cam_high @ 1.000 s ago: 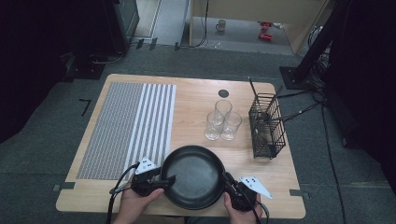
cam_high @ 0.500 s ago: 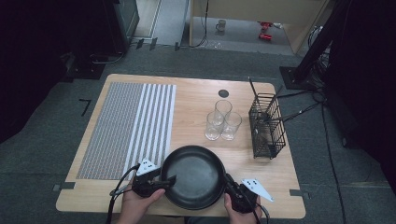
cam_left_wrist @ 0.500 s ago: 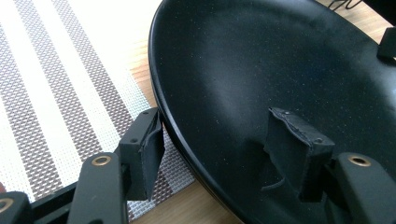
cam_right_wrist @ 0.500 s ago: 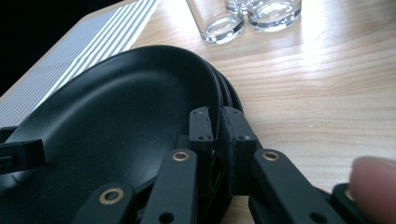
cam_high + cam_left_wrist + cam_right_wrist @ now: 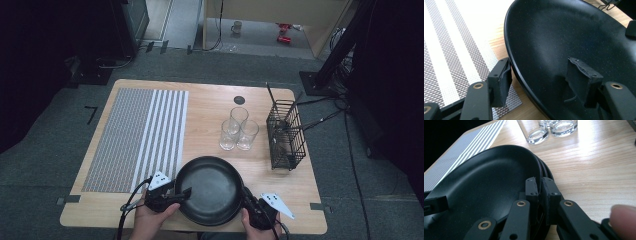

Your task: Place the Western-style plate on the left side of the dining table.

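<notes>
A: Item one, the black plates (image 5: 210, 190). Location?

B: I see a stack of them on the wooden surface (image 5: 210, 110), at its near edge, just beside the near right corner of the striped placemat (image 5: 135, 140). The right gripper view shows several rims nested together.

A: Left tongs (image 5: 182, 192)?

B: Jaws set wide, astride the stack's left rim: one outside over the placemat corner, one inside the bowl. I cannot tell whether either pad touches the rim.

A: Right tongs (image 5: 248, 196)?

B: Jaws narrow, pinched onto the right rim of the plates, one pad inside, one outside. My fingertip (image 5: 624, 216) shows at the lower right of that view.

A: Other stock?

B: Three glasses (image 5: 237, 132) clustered just beyond the plates, apart from them; a black wire basket (image 5: 286, 135) to the right of the glasses.
</notes>
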The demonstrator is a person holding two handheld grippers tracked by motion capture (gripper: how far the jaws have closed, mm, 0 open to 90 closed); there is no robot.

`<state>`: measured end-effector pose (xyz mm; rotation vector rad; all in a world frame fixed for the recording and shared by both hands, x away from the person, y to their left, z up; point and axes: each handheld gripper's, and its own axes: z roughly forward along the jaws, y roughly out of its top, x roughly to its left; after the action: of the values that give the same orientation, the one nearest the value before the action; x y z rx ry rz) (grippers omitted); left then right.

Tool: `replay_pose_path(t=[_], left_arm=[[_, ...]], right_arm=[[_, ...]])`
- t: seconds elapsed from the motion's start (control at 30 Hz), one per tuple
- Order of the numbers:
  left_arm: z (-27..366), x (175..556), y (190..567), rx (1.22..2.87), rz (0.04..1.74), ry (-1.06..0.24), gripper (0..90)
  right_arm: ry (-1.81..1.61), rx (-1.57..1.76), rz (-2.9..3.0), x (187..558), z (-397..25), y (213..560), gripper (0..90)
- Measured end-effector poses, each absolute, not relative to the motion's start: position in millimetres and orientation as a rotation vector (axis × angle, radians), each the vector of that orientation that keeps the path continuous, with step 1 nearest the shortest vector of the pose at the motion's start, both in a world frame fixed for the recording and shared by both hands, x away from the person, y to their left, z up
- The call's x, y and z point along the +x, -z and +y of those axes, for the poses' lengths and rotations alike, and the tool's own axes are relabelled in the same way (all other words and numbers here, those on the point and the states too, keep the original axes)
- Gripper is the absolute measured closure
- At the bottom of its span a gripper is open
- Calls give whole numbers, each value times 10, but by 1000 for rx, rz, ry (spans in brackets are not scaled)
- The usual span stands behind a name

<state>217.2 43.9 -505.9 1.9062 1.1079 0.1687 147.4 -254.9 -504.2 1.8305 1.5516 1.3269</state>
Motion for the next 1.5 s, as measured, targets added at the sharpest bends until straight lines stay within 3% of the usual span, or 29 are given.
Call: replay_pose_path(t=[1.0,1.3,1.5], left_arm=[[304,2219,5145,1832,1116,-104,381],[371,2187,5114,1889,1076,-74,322],[439,2176,5069,1877,1067,-65,371]], right_arm=[[-1291,1869,1441,1381,-2584,5058,851],[-1306,1885,1440,1402,-2590,5031,834],[-1300,1849,1469,1352,-2596,5032,838]])
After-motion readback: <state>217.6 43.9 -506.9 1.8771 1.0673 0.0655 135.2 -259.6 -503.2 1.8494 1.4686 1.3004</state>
